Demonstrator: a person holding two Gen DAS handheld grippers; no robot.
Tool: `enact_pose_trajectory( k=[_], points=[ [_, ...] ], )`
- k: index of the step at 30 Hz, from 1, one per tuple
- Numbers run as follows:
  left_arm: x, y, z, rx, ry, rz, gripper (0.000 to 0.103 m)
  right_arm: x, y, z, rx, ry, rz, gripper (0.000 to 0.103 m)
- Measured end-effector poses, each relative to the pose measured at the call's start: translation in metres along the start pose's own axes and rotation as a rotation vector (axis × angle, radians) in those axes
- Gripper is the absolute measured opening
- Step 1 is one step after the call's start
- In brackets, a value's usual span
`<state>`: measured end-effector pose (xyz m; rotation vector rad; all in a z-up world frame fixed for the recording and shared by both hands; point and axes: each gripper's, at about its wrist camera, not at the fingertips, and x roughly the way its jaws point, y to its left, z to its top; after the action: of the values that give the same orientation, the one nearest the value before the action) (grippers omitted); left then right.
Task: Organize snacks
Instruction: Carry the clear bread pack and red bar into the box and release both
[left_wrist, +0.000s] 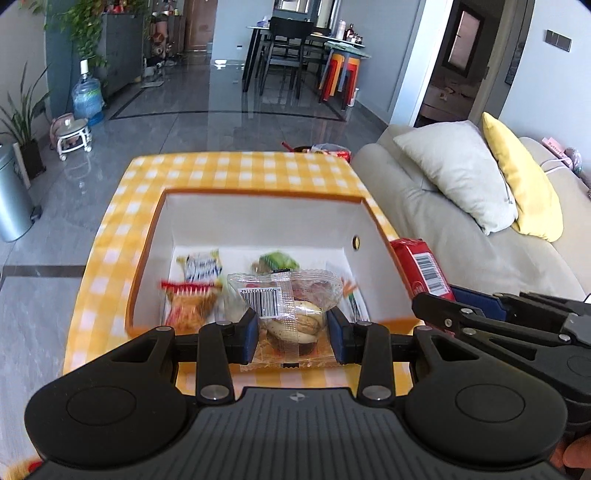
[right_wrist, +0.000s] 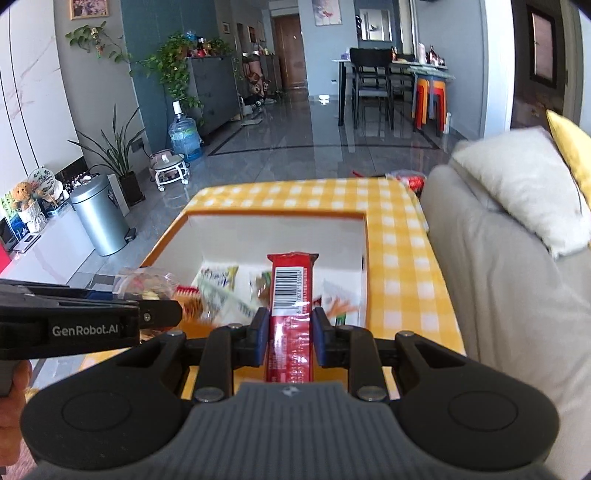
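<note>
Two grippers, left gripper (left_wrist: 291, 332) clamped on clear snack packet (left_wrist: 288, 306), right gripper (right_wrist: 290, 334) clamped on red bar (right_wrist: 291, 295)

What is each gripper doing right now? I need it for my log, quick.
Left gripper: shut on the clear pastry packet.
Right gripper: shut on the red snack bar.

Left gripper (left_wrist: 291, 330) seen low in the centre of its own view, both blue pads pressed on something between them. Right gripper (right_wrist: 289, 332) also low and centre, clamped the same way. Both held level, side by side. Bare skin glimpsed at the bottom frame edges.
</note>
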<state>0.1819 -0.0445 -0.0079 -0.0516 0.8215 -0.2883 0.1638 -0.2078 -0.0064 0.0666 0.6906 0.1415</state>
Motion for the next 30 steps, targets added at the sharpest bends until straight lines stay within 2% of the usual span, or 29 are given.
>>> enact_pose_trajectory(
  k=[5,10,16,19,21,26,30],
  points=[
    [0.018,0.008,0.026,0.016,0.024,-0.006,0.042,0.022,0.001,0.029,-0.049,0.012,0.002,0.021],
    [0.043,0.022,0.048,0.021,0.076,-0.003,0.042,0.057,0.004,0.052,-0.090,0.070,0.013,0.021],
    [0.070,0.048,0.071,0.077,0.141,0.037,0.042,0.101,0.005,0.069,-0.119,0.141,0.032,0.021],
    [0.089,0.057,0.075,0.141,0.182,0.106,0.042,0.126,0.006,0.077,-0.123,0.185,0.071,0.022],
    [0.104,0.062,0.077,0.165,0.216,0.119,0.042,0.141,0.008,0.079,-0.127,0.214,0.073,0.021],
    [0.135,0.059,0.074,0.235,0.281,0.131,0.042,0.174,0.016,0.080,-0.167,0.281,0.029,0.021],
    [0.154,0.054,0.076,0.229,0.295,0.102,0.042,0.201,0.022,0.078,-0.236,0.323,-0.026,0.021]
  ],
)
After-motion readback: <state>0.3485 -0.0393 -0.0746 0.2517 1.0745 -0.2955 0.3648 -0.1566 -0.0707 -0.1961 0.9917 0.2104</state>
